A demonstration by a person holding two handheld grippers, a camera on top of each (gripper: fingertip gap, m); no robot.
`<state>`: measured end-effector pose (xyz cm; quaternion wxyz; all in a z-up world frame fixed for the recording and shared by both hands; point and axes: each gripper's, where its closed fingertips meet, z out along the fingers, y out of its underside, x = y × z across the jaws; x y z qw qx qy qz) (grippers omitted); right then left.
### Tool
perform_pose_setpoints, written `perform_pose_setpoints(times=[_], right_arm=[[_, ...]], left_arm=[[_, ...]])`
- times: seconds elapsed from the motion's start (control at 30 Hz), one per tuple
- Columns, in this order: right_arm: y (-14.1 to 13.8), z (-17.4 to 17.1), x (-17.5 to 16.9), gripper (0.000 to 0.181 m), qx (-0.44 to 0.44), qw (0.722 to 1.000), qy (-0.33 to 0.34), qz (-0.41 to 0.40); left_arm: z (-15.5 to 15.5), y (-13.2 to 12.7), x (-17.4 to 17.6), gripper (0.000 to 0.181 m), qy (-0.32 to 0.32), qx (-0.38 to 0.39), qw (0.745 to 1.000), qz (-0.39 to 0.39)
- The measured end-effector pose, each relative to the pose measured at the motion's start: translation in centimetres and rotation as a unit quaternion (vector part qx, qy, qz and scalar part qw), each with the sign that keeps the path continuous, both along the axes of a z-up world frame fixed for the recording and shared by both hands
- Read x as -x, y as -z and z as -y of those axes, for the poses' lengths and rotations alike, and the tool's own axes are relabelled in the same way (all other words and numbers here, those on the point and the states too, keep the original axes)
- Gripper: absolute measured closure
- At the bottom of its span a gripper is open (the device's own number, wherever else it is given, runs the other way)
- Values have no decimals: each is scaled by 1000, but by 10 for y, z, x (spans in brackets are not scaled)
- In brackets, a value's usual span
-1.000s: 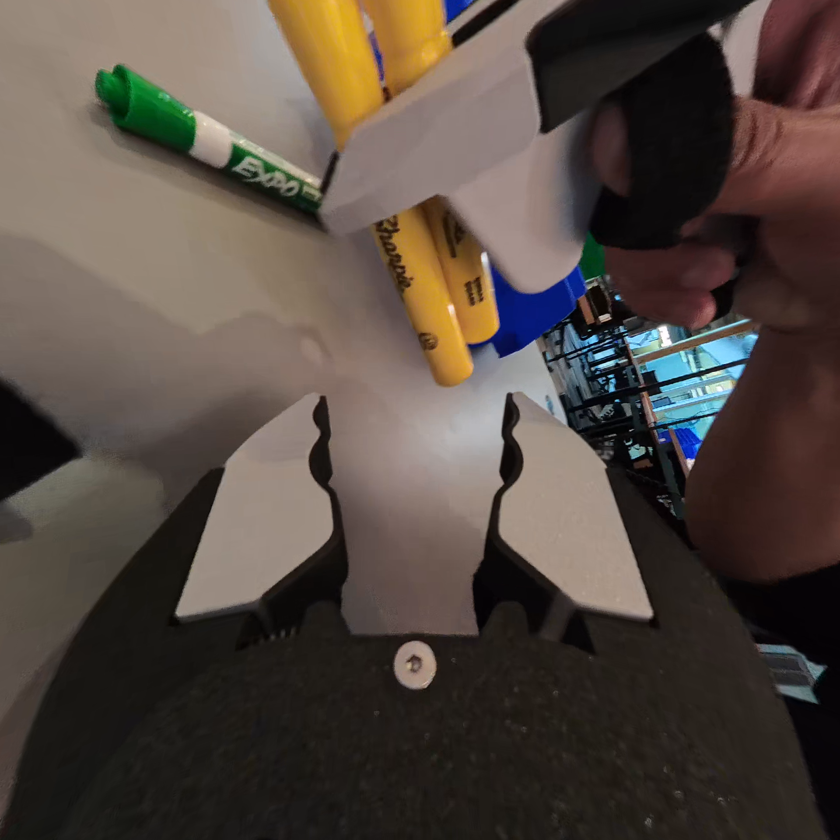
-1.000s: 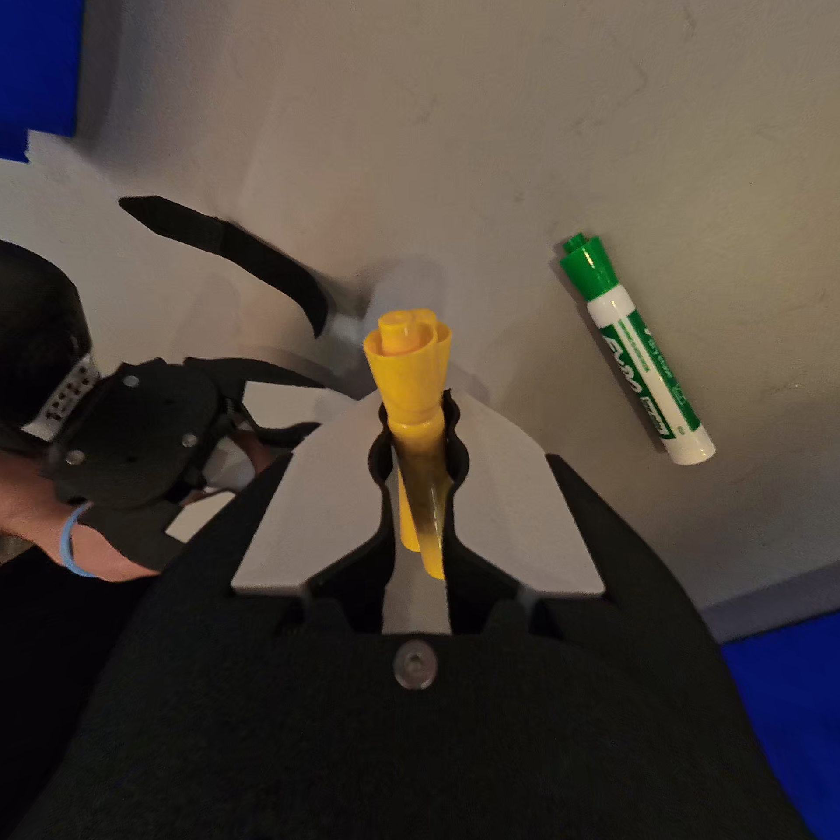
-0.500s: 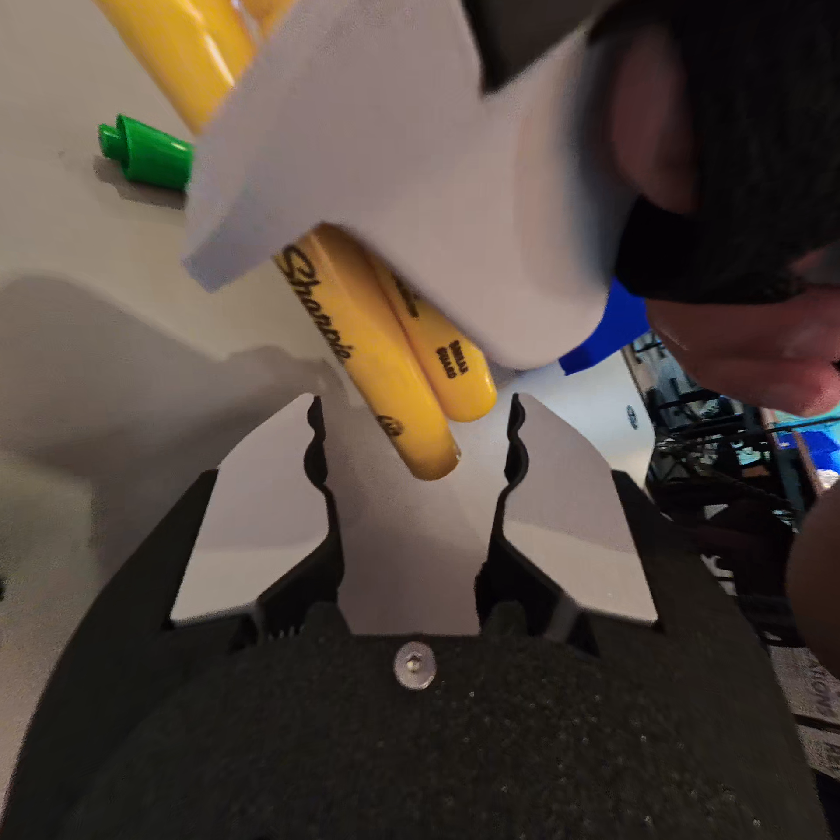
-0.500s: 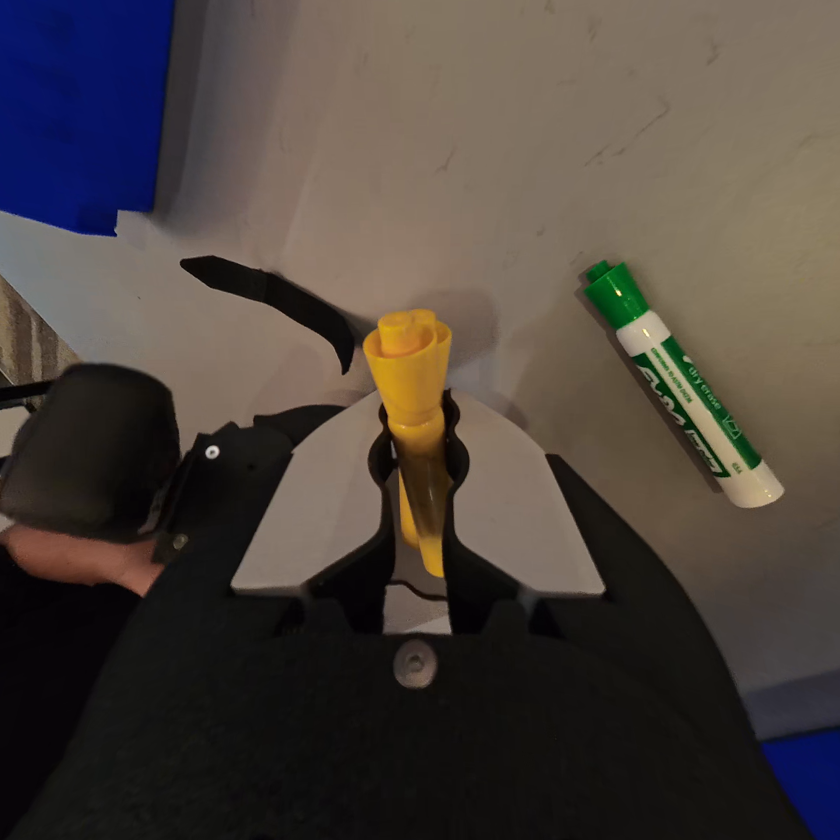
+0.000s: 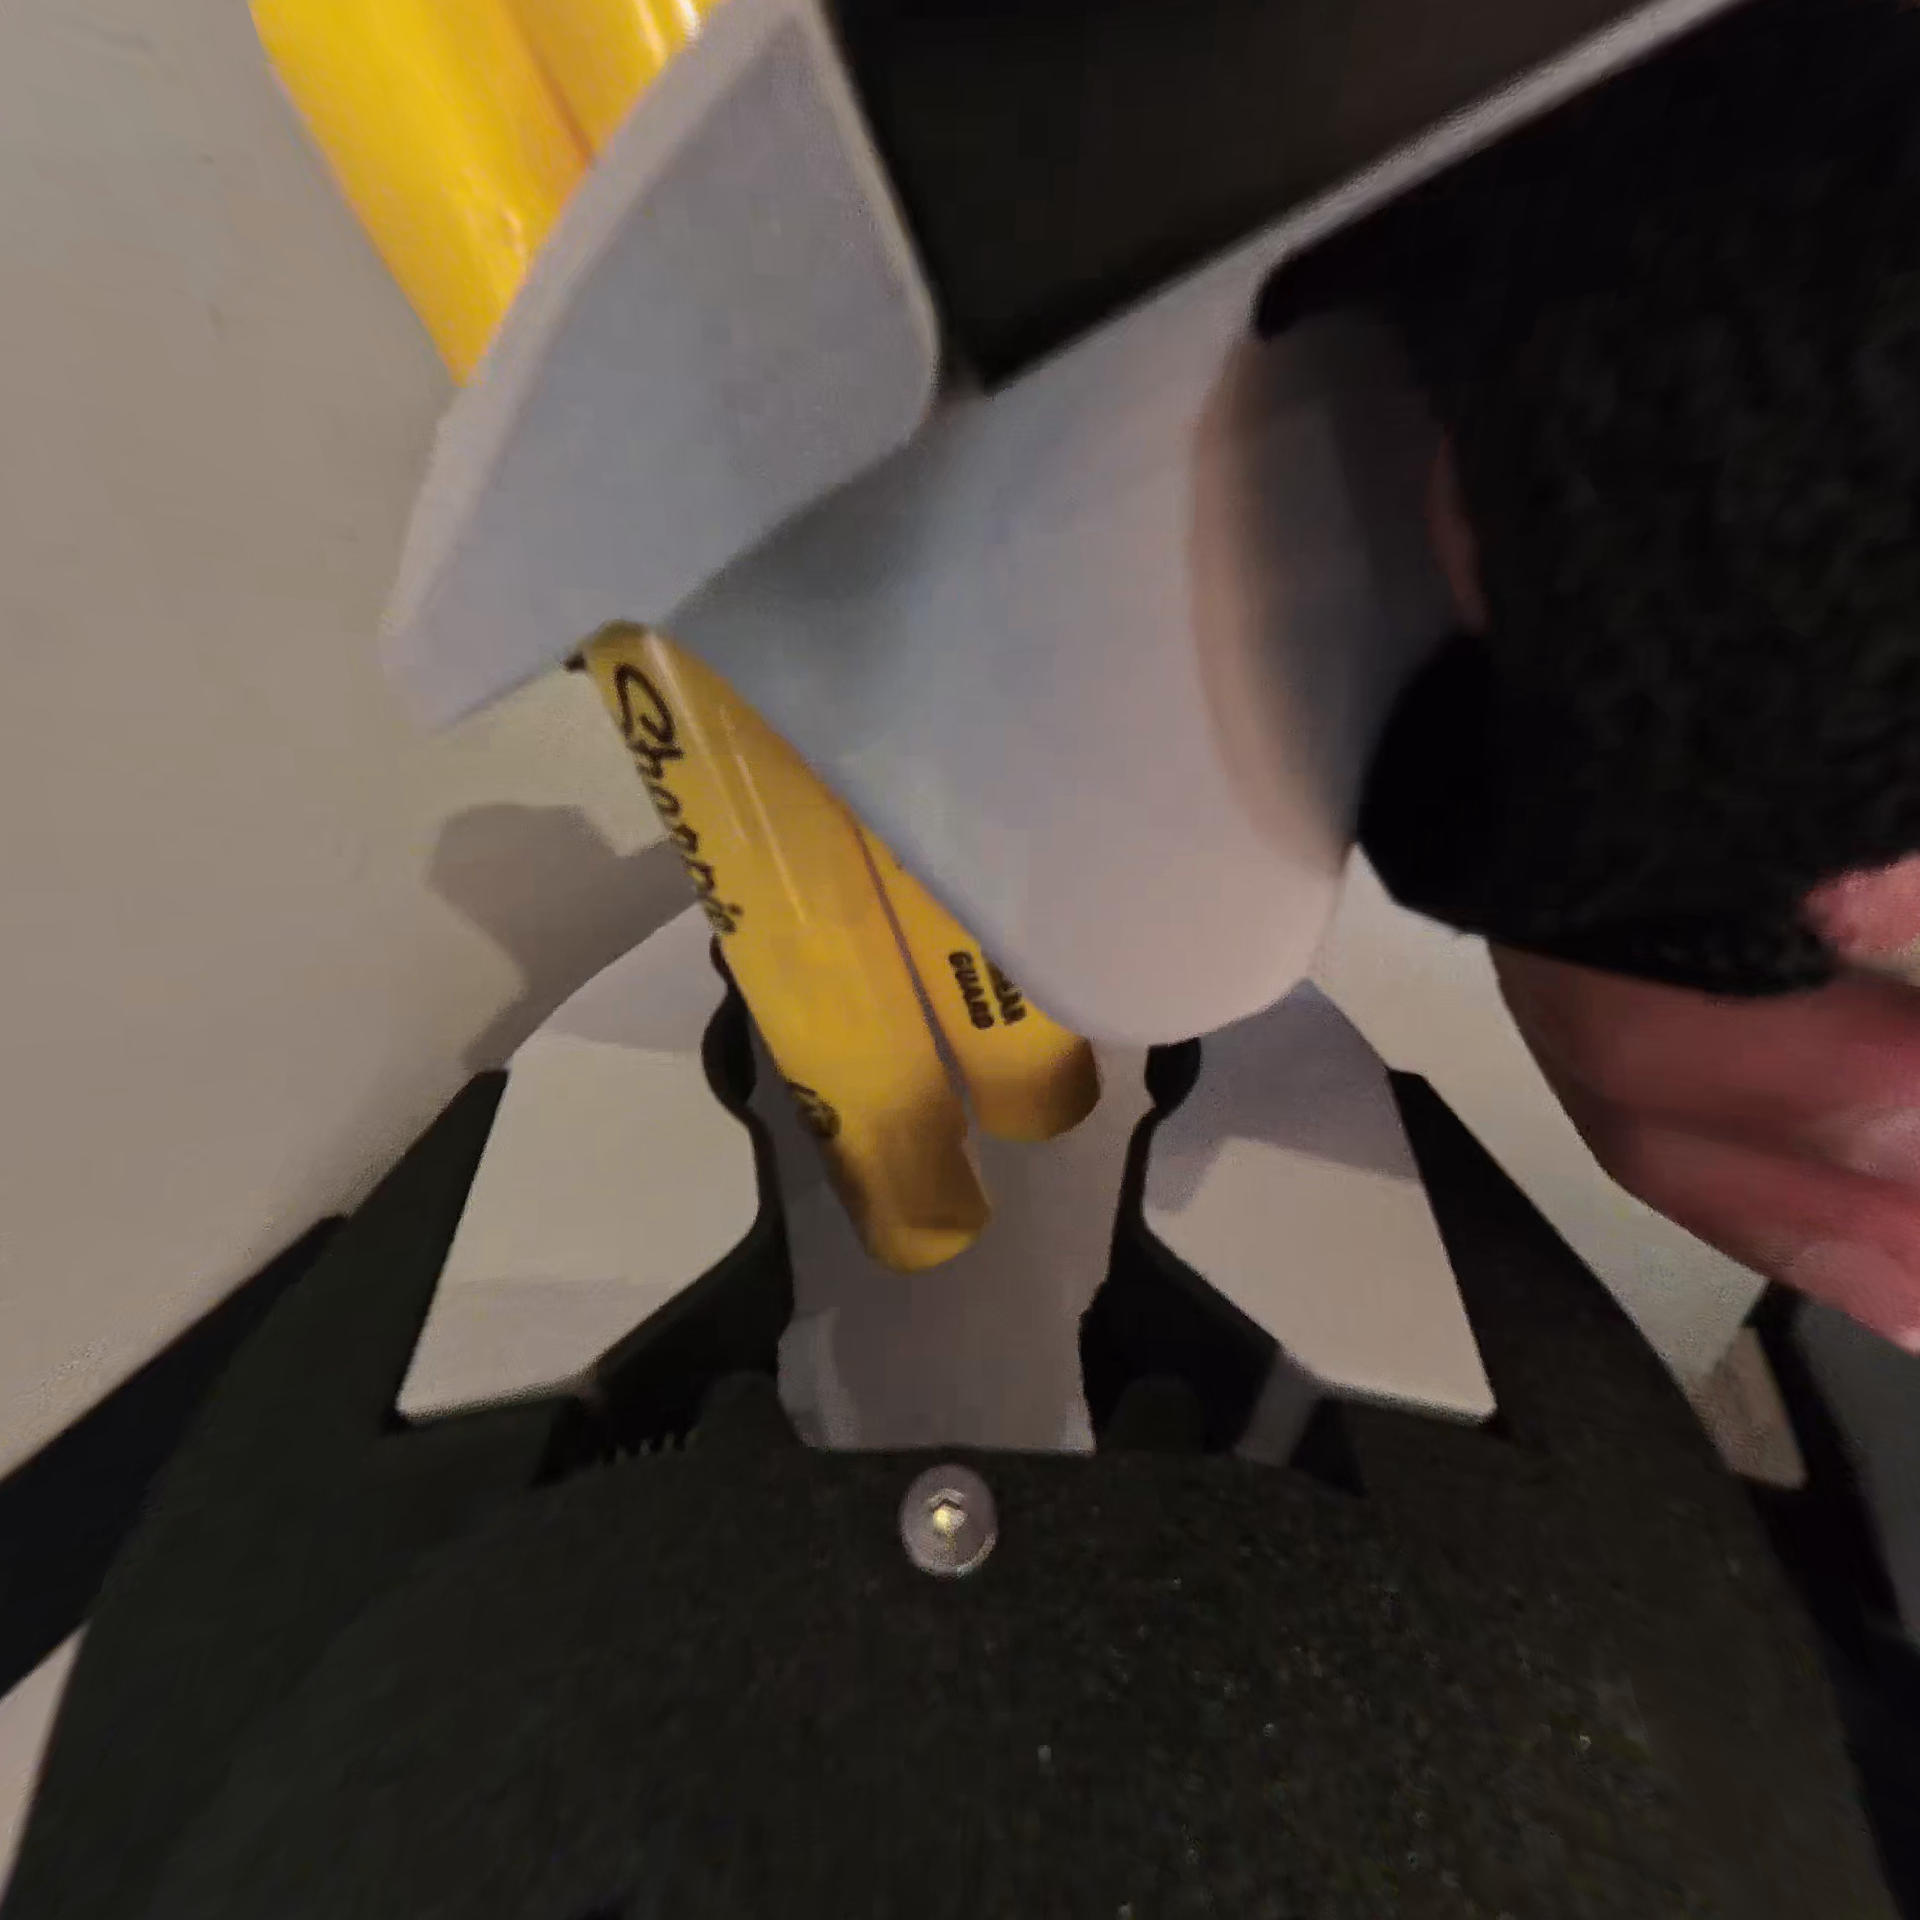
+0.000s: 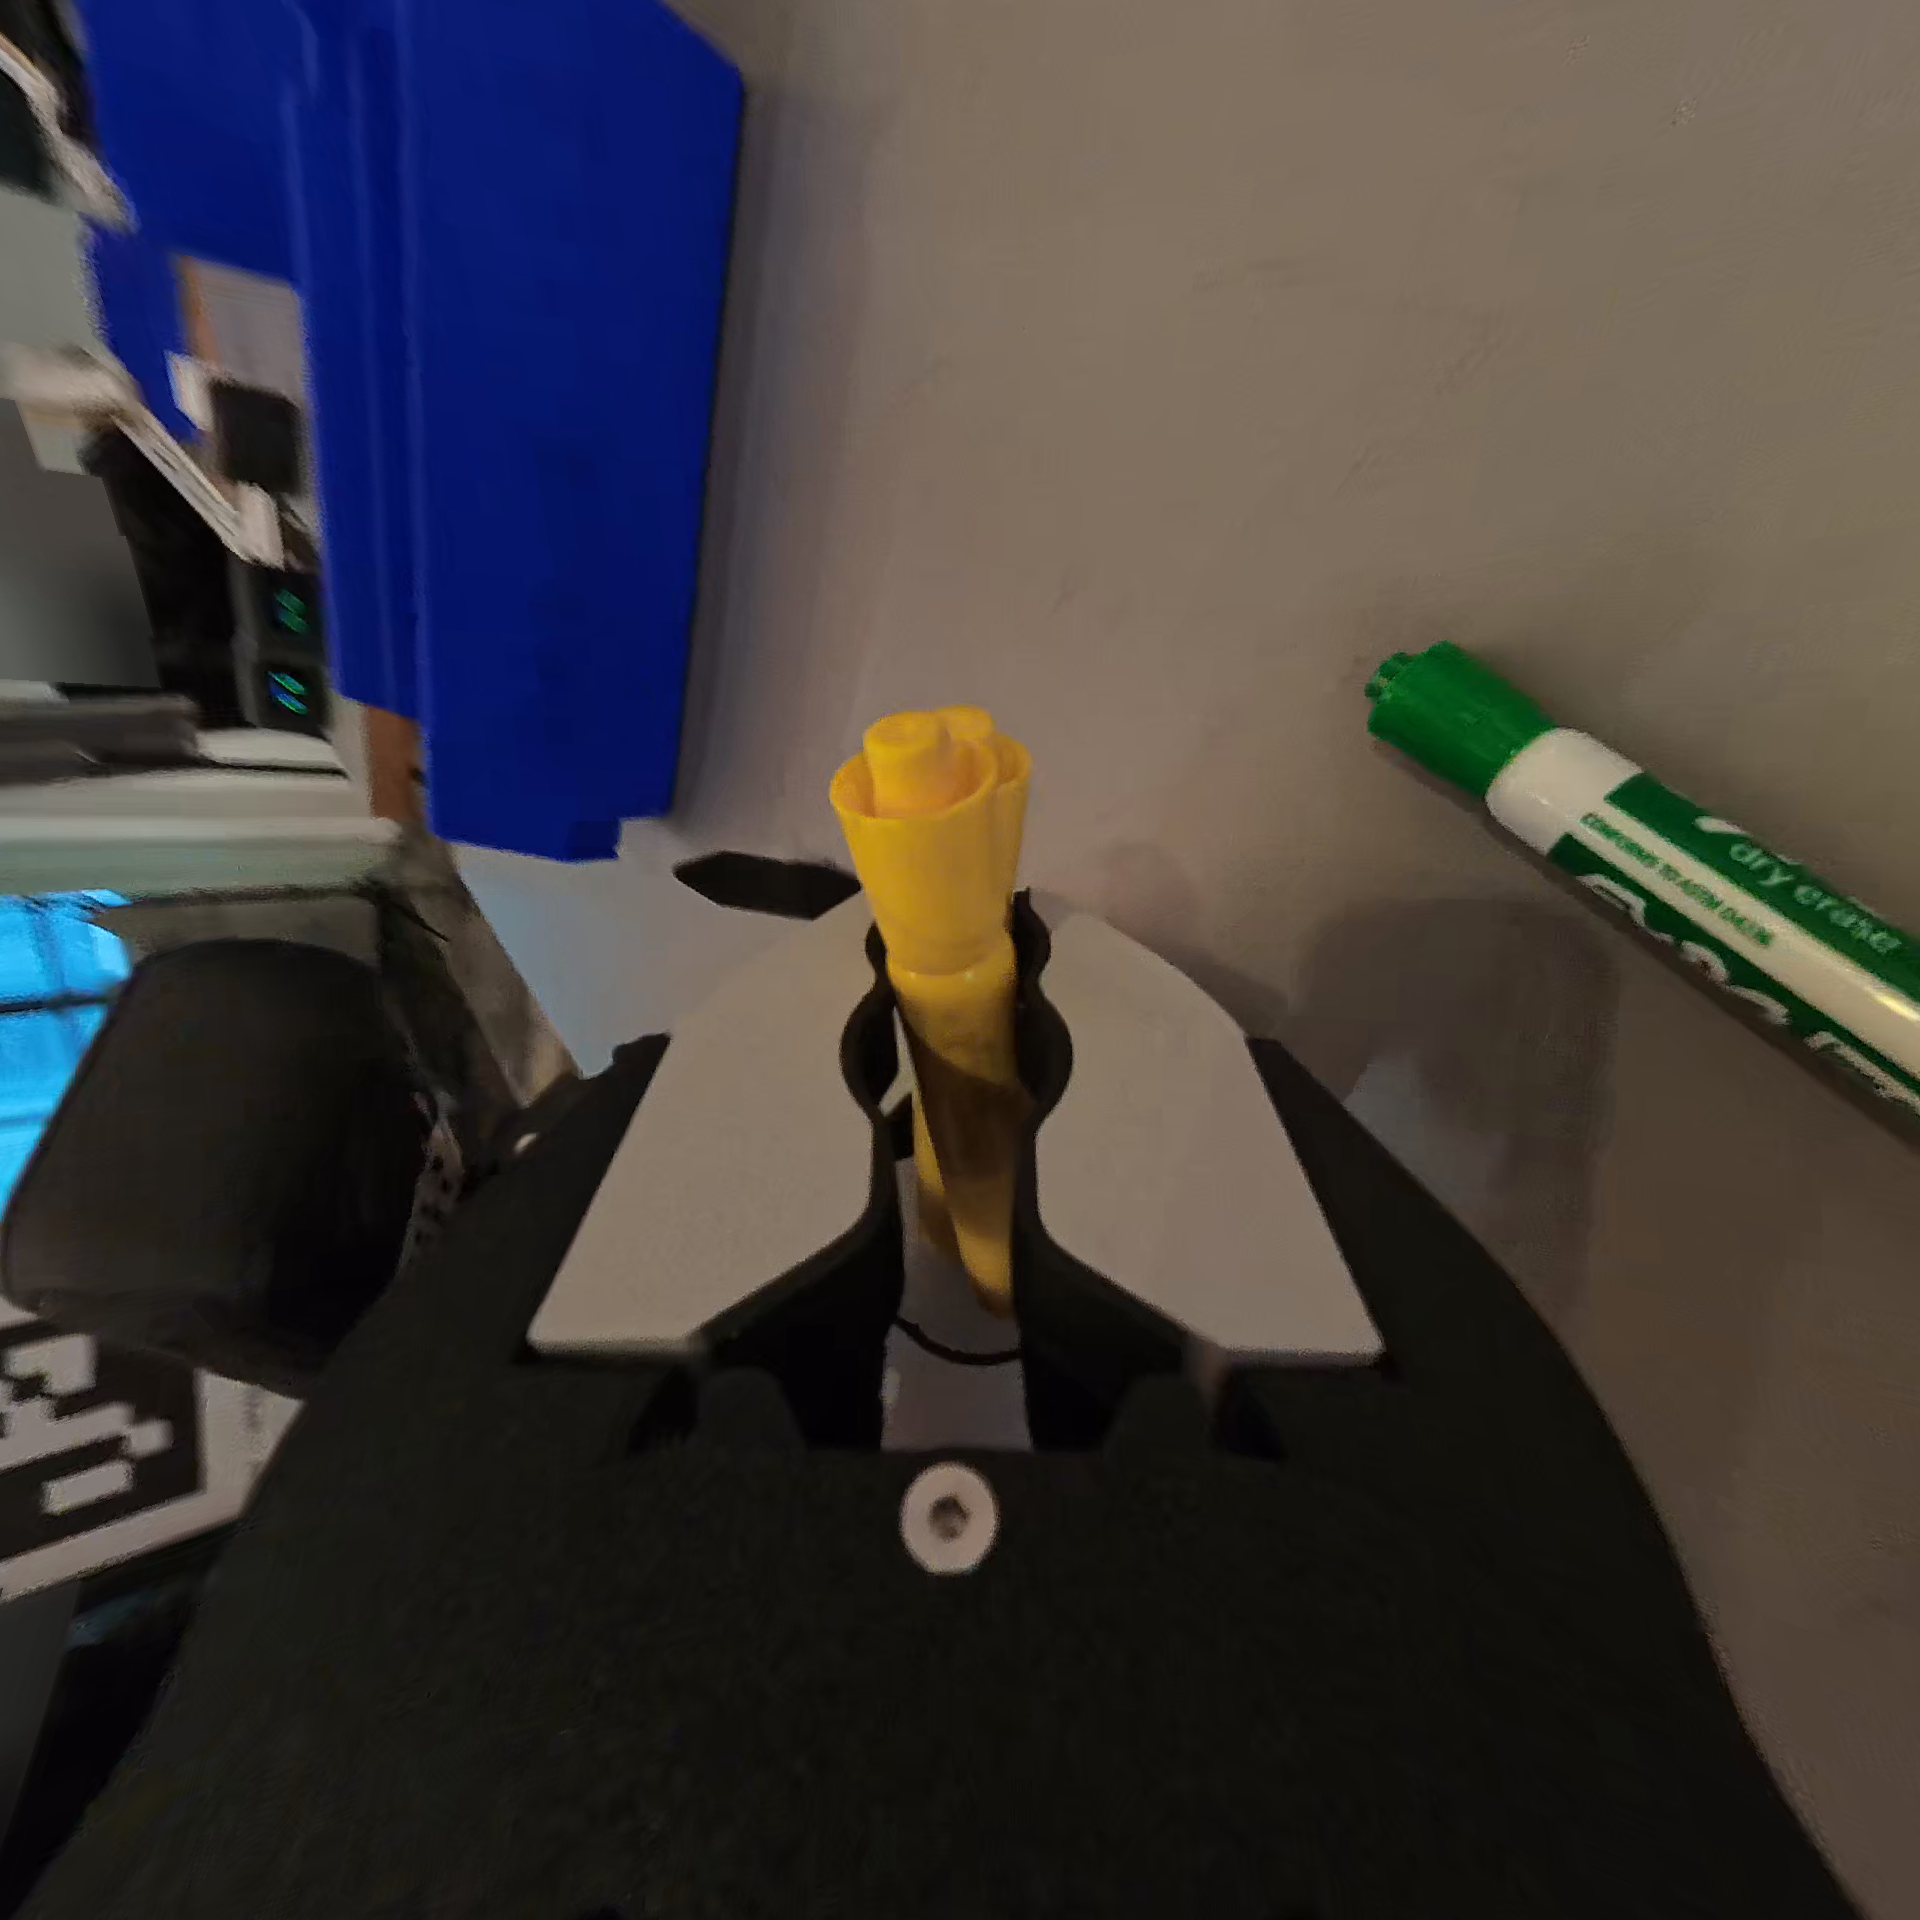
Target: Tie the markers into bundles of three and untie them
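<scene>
My right gripper point(image 6: 956, 935) is shut on a bundle of yellow markers point(image 6: 935, 831), caps pointing away from the camera. In the left wrist view its white finger point(image 5: 675, 416) crosses the top, with two yellow barrels point(image 5: 831, 987) sticking out below it. My left gripper point(image 5: 940, 1039) is open, and the tail ends of those barrels sit in the gap between its fingers. A green marker point(image 6: 1662, 862) lies on the grey table point(image 6: 1351, 416) to the right of the bundle. A black strap point(image 6: 758, 883) lies on the table just beyond my right fingers.
A gloved hand point(image 5: 1662, 520) holding the right gripper fills the upper right of the left wrist view. A blue bin point(image 6: 499, 416) stands at the table's left edge, with shelving beyond. The left gripper's black body point(image 6: 208, 1143) shows at lower left in the right wrist view. Both grippers' tips are roughly 15 centimeters from the black strap point(image 6: 758, 883).
The right gripper has brought the yellow markers closer, and their tail ends are now between my open left fingers. The green marker has left the left wrist view.
</scene>
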<state>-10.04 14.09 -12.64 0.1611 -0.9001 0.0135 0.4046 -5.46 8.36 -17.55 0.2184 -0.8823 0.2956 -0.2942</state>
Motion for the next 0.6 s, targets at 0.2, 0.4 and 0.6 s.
perform_pose_setpoints(times=[0.2,0.4,0.6], right_arm=[[0,-4,-8,162,-12,991,92,-92],[-7,2,-9,162,-17,964,182,-195],[-2,4,-16,162,-26,954,222,-200]], left_arm=[[-6,5,16,108,20,-25,995,-93],[-9,8,25,111,31,-60,985,-156],[-7,14,36,117,45,-83,975,-202]])
